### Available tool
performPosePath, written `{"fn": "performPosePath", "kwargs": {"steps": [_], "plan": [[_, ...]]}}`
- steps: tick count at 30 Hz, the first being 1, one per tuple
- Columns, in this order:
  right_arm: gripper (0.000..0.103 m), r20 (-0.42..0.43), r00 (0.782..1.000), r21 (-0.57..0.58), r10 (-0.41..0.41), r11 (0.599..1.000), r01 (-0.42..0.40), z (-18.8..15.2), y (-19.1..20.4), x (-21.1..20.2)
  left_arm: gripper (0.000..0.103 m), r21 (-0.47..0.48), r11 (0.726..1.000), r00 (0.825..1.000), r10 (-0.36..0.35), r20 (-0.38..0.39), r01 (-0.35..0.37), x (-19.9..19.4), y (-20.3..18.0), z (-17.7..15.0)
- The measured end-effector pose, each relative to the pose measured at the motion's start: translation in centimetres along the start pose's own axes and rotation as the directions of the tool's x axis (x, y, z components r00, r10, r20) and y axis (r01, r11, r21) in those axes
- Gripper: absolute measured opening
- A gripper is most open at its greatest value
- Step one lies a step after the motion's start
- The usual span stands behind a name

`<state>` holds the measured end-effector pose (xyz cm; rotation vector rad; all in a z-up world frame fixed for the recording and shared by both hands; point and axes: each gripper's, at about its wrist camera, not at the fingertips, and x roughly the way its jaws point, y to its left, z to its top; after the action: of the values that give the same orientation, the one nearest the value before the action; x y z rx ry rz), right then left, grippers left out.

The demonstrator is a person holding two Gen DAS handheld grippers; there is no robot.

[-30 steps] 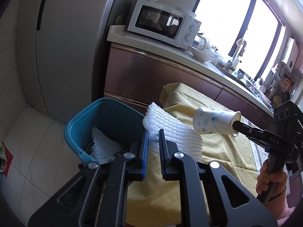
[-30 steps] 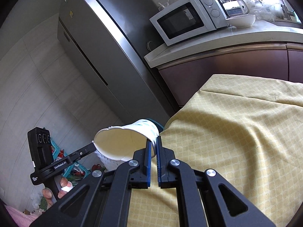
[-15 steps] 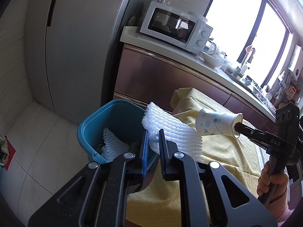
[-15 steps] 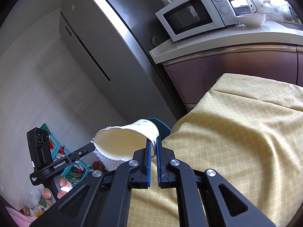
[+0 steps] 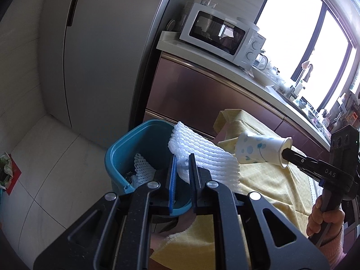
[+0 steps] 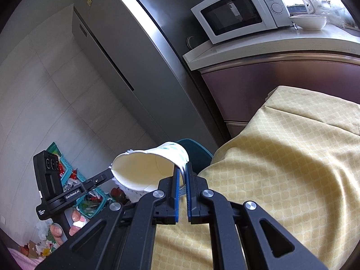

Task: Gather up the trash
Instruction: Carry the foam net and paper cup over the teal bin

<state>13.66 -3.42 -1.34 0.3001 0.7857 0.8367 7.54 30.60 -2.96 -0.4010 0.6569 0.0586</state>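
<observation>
My left gripper (image 5: 181, 159) is shut on a sheet of white foam netting (image 5: 202, 155), held just above the near rim of a teal trash bin (image 5: 144, 139). Another piece of white netting (image 5: 141, 168) lies inside the bin. My right gripper (image 6: 182, 171) is shut on the rim of a white paper cup (image 6: 146, 168) with blue dots, tipped on its side with its mouth toward the camera. In the left wrist view the paper cup (image 5: 258, 150) hangs over the yellow tablecloth (image 5: 270, 175), right of the bin, pinched by the right gripper (image 5: 284, 155).
A grey fridge (image 5: 96, 51) stands behind the bin, a purple counter cabinet (image 5: 202, 94) with a white microwave (image 5: 222, 38) to its right. The yellow-clothed table (image 6: 292, 157) fills the right side. A teal basket (image 6: 90, 202) of clutter sits on the tiled floor.
Both grippers have shifted left toward the bin with their loads; the bin now sits more central in the left wrist view. Neither grip has altered.
</observation>
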Motion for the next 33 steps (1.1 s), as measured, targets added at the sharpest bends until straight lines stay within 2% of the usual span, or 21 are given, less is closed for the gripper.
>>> {"fn": "performPosePath", "kwargs": {"steps": [18, 33], "plan": [[0.004, -0.047, 0.999, -0.005, 0.001, 1.000, -0.001, 0.8, 0.6, 2.8, 0.011, -0.020, 0.999, 0.999, 0.044, -0.007, -0.044, 0.7, 1.3, -0.4], [0.004, -0.066, 0.998, -0.005, -0.005, 1.000, 0.005, 0.7, 1.0, 4.2, 0.011, -0.008, 0.998, 0.998, 0.065, -0.002, -0.065, 1.2, 0.7, -0.4]]}}
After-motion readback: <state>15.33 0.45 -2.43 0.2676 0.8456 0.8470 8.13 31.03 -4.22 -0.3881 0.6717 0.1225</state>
